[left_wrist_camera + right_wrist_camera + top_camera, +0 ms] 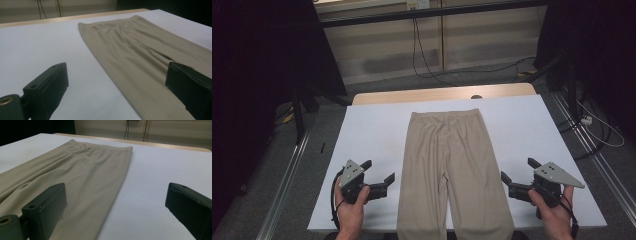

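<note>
On the white-covered table [372, 125], a pair of beige knit trousers [447, 165] lay flat down the middle, their long axis running from the person's edge straight toward the far side. The elastic waistband pointed away from the person, near the far wooden strip of the table, while the two legs came back toward the near edge and ran over it. The legs lay side by side, split by a narrow gap from the crotch downward.

At the left of the high view, the left gripper [376, 172] hovered over bare white cloth just beside the trousers' left leg, held in the person's left hand [351, 205]. Its jaws stood wide apart with nothing between them; in the left gripper view the trousers [140, 50] stretched away past the right-hand jaw.

The right gripper [519, 172], held in the right hand [554, 210], sat just beside the other leg, jaws likewise spread wide and gripping nothing. From the right gripper view the trousers [82, 170] ran under its left-hand jaw; whether that jaw touched the fabric I could not tell.
</note>
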